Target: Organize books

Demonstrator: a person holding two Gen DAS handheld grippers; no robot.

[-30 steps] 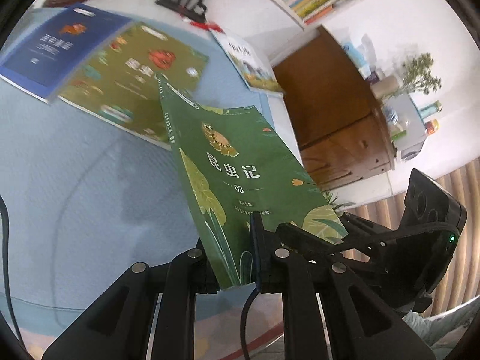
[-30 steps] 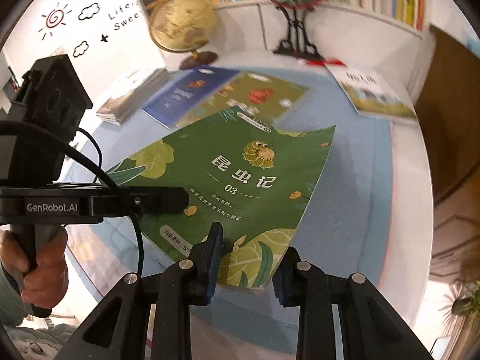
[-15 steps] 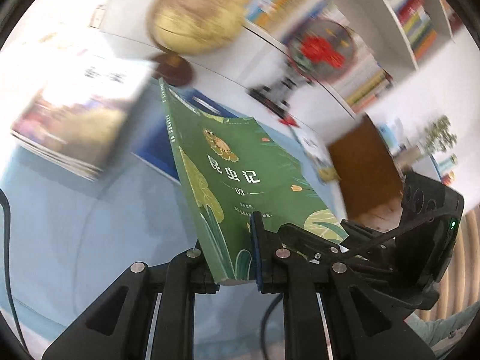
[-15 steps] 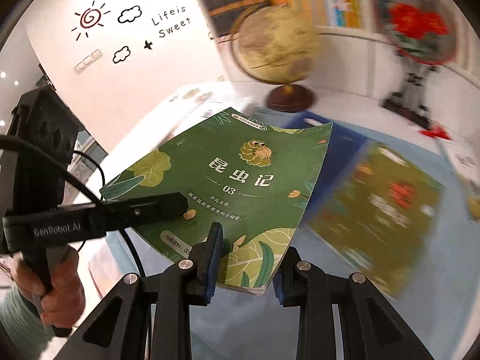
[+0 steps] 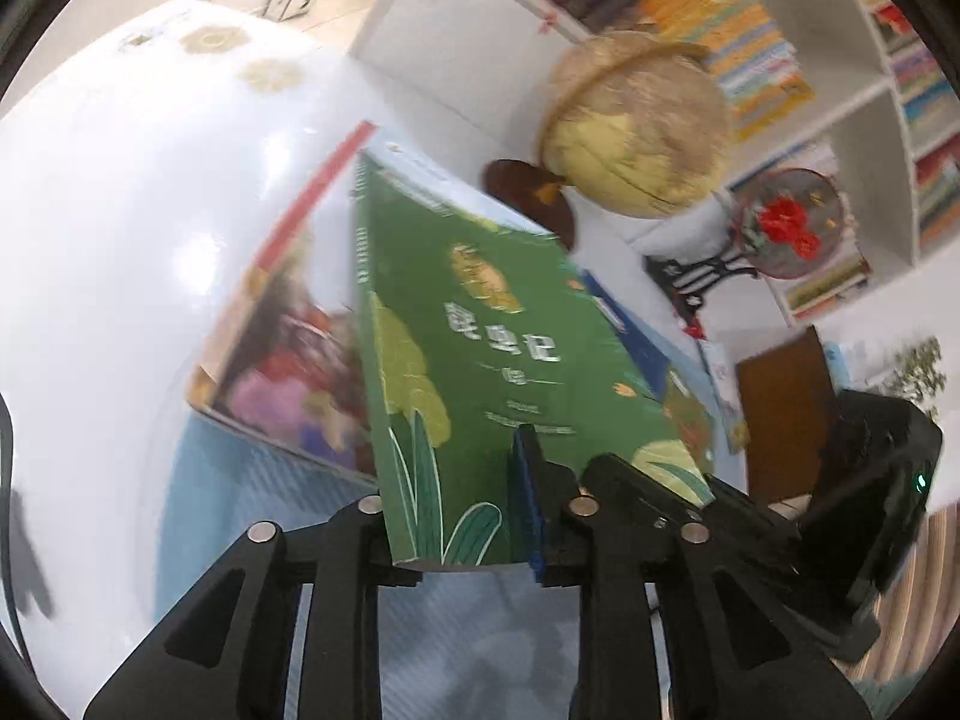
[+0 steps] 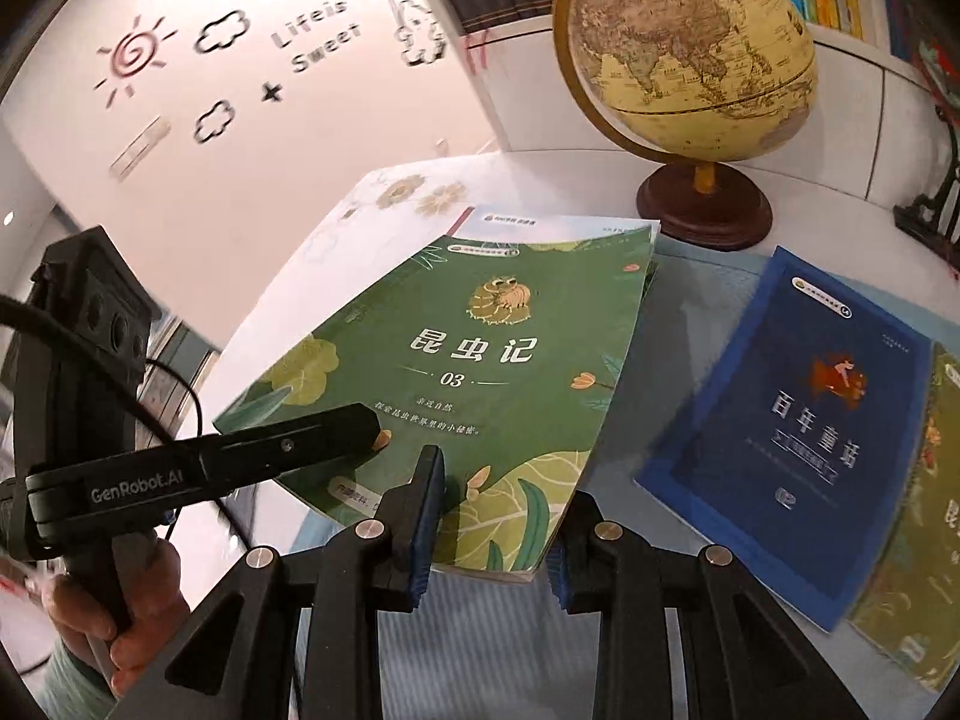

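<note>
A green book (image 6: 468, 360) with a beetle on its cover is held in the air by both grippers. My right gripper (image 6: 489, 516) is shut on its near edge. My left gripper (image 5: 462, 534) is shut on its spine-side corner, and the book (image 5: 480, 360) fills the left wrist view. The left gripper's finger (image 6: 288, 450) lies across the cover in the right wrist view. Under the book's far end lies a stack of books (image 5: 282, 354) at the table's left, its top edge also showing in the right wrist view (image 6: 540, 222). A dark blue book (image 6: 798, 420) lies flat to the right.
A globe (image 6: 684, 54) on a round wooden base (image 6: 705, 210) stands behind the stack. An olive-green book (image 6: 924, 546) lies at the far right, partly under the blue one. A red ornament on a black stand (image 5: 780, 228) and filled bookshelves (image 5: 750, 48) lie beyond.
Both grippers have carried the green book leftward across the table, from over the flat blue and olive books to over the stack beside the globe. Both grips are unchanged.
</note>
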